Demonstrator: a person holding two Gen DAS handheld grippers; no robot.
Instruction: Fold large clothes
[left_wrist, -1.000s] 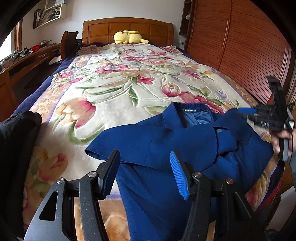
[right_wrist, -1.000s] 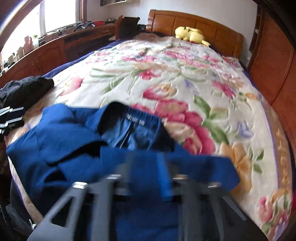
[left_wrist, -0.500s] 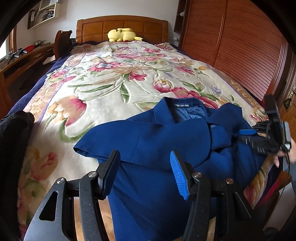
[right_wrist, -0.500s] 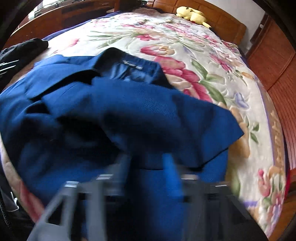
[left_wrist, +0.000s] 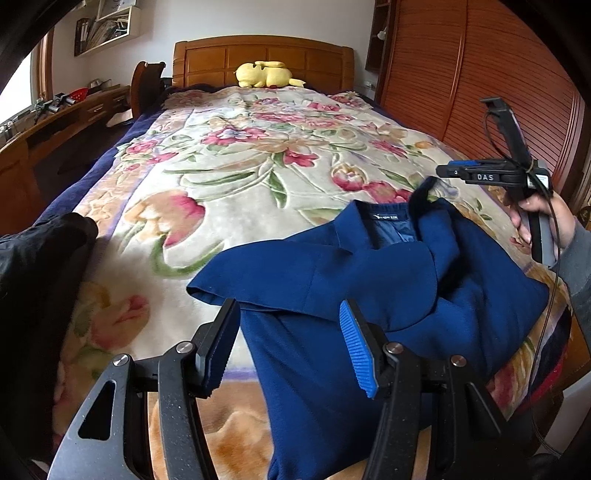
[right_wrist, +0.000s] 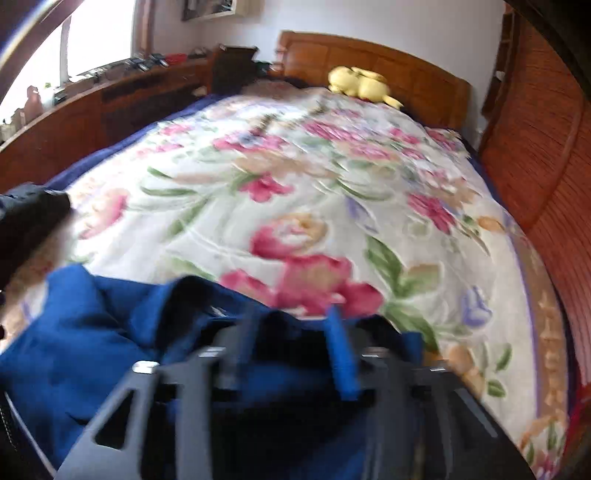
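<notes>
1. The blue jacket (left_wrist: 369, 295) is lying at the foot of the bed (left_wrist: 240, 177), collar pointing toward the headboard (left_wrist: 262, 55), length running along the bed.
2. The left gripper (left_wrist: 288, 347) is hovering over the jacket's hem, fingers wide, gripping nothing.
3. The right gripper (left_wrist: 448, 171) is lifting above the collar, jaws opening, empty.

So the jacket (left_wrist: 369, 280) lies on the near end of the bedspread (left_wrist: 236, 192), collar toward the headboard (left_wrist: 264, 59). A plush toy (left_wrist: 269, 74) sits at the far end, right against that headboard. Dark clothing (left_wrist: 40, 266) is piled at the near left edge of the bed. Desk (left_wrist: 55, 122) runs along the left (stuff on top, too small to tell), wardrobe (left_wrist: 491, 81) on the right.
</notes>
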